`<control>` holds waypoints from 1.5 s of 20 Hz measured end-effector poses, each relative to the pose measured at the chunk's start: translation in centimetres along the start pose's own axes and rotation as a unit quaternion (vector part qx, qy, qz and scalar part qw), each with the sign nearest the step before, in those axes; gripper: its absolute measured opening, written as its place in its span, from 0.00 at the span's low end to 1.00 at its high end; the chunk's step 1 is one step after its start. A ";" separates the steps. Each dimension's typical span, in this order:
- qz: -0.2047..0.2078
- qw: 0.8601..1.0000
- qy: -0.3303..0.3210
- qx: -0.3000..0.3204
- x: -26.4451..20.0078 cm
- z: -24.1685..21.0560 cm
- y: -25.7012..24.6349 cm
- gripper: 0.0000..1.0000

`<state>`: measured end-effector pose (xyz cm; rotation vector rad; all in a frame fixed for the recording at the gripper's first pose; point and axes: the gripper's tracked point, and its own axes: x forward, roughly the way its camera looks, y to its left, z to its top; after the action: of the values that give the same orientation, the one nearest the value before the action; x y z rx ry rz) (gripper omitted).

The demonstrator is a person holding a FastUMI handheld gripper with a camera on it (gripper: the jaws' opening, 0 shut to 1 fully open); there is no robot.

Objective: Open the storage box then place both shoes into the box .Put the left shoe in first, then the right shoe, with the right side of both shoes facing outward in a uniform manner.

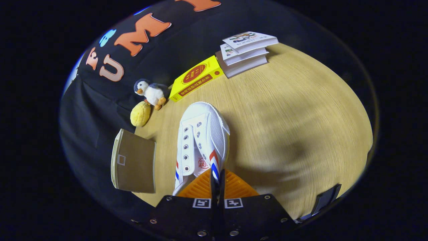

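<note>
Gripper view: we look down along the fingers onto a pale wooden table [284, 110]. Farthest left lies a flat brown book [135, 162], its page edges turned toward the black cloth wall. Above it sits a yellow plush [140, 113], touching the feet of a small penguin toy [152, 92] propped against the cloth. Next comes a yellow book [195, 82] lying at an angle, its far end just beside a stack of books [245, 53] near the table's far edge. In the middle we see the white shoe [202, 137], toe pointing away from us, lace eyelets empty, red and blue stripes on both sides near the heel. Our gripper [217, 180] is pressed nearly together on the shoe's heel-end collar, the thin edge of the upper pinched between both fingers. The shoe's shadow falls to the right on bare wood. Farthest right, at the table's near edge, a dark flat object [326, 199] shows partly; we cannot tell what it is
</note>
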<state>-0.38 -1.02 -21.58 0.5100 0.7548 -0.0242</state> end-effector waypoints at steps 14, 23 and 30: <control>0.035 0.999 -0.037 -0.018 -1.7 -2.6 26.0 0.00; 0.008 0.999 -0.022 -0.045 2.1 -6.1 35.7 0.00; -0.073 0.995 0.007 -0.073 7.0 -9.2 34.7 0.00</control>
<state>5.73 34.78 -16.80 0.3146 0.8002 -0.1003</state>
